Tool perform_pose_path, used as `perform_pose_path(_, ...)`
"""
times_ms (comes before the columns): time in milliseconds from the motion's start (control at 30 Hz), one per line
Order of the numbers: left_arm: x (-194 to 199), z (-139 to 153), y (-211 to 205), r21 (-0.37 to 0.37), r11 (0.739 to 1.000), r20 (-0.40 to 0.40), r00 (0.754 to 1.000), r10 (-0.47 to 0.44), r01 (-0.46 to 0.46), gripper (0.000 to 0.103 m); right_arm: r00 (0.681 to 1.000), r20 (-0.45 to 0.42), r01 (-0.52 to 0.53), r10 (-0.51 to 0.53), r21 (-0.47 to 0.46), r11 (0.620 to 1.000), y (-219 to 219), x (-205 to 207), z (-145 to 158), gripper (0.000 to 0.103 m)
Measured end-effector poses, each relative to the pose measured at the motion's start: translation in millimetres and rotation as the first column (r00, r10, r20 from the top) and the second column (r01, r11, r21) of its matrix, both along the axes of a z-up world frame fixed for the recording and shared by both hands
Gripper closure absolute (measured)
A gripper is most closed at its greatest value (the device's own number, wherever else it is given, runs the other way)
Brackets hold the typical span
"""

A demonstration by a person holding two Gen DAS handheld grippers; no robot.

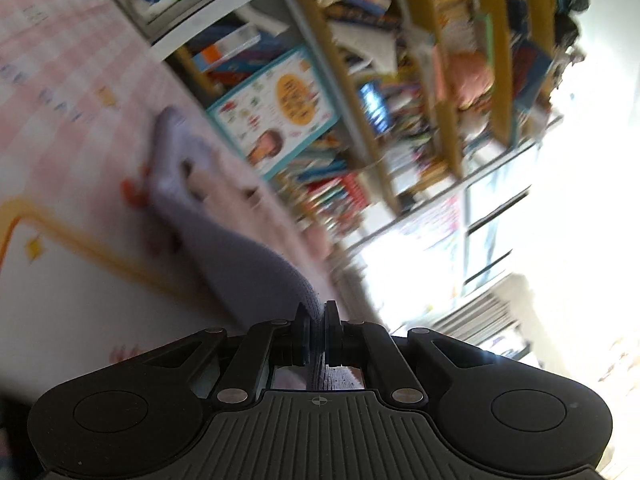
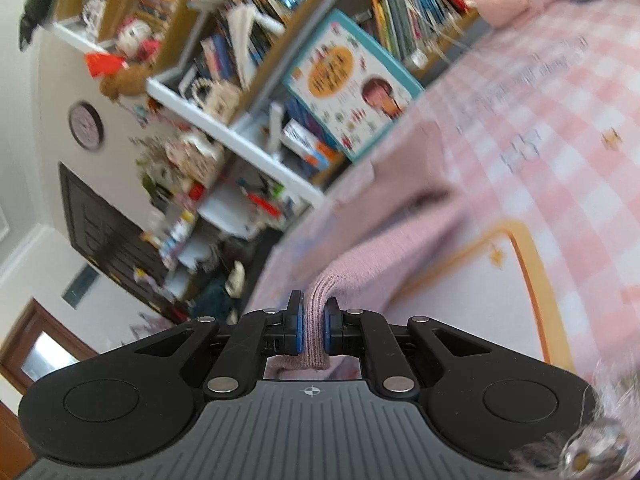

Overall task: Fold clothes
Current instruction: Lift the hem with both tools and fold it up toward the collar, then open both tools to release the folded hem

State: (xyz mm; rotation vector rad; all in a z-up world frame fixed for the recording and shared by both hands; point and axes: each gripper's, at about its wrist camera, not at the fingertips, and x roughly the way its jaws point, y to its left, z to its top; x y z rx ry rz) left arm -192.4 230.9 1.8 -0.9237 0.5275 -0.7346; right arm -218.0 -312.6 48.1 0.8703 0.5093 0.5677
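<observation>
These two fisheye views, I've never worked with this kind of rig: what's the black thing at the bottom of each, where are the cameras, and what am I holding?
There is no robot arm here. A person carries a hand-held gripper in each hand, and a wide-angle camera on each one looks forward along its jaws. The black shape at the bottom of each picture is that gripper's own body.

The left wrist view shows the left gripper, its jaws shut on an edge of a pinkish-lilac knit garment. The right wrist view shows the right gripper, jaws shut on a ribbed edge of what looks like the same garment.

The garment trails from the jaws down onto a bed cover checked pink and white, with a white panel edged in orange. Behind the bed stand crowded bookshelves. Both pictures are tilted and blurred.
</observation>
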Motion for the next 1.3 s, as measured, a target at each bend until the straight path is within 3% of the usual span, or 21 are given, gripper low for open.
perform_pose_path(133, 26, 18, 4, -0.047, 0.999, 0.064, 0.998, 0.028, -0.025, 0.098, 0.997, 0.074, 0.036, -0.036, -0.009, 0.999, -3, 25, 24, 0.094)
perform_pose_path(267, 60, 37, 3, -0.034, 0.998, 0.112, 0.992, 0.052, -0.048, 0.098, 0.992, 0.114, 0.061, -0.056, -0.038, 0.997, -1, 59, 42, 0.094)
perform_pose_path(500, 117, 56, -1, -0.013, 0.996, 0.123, 0.988, 0.093, -0.092, 0.098, 0.99, 0.1, 0.105, -0.103, -0.023, 0.994, 5, 124, 49, 0.094)
perform_pose_path(733, 173, 42, 1, 0.033, 0.986, 0.013, 0.986, 0.166, -0.166, 0.098, 0.991, 0.019, 0.131, -0.13, -0.048, 0.99, 10, 192, 39, 0.094)
perform_pose_path(1133, 237, -5, -1, 0.164, 0.967, -0.176, 0.958, 0.224, -0.196, 0.096, 0.971, -0.173, 0.153, -0.167, -0.095, 0.984, 15, 270, -24, 0.09)
perform_pose_path(1300, 247, -16, -2, 0.207, 0.96, -0.225, 0.946, 0.233, -0.188, 0.083, 0.963, -0.219, 0.14, -0.156, -0.087, 0.986, 11, 282, -43, 0.081)
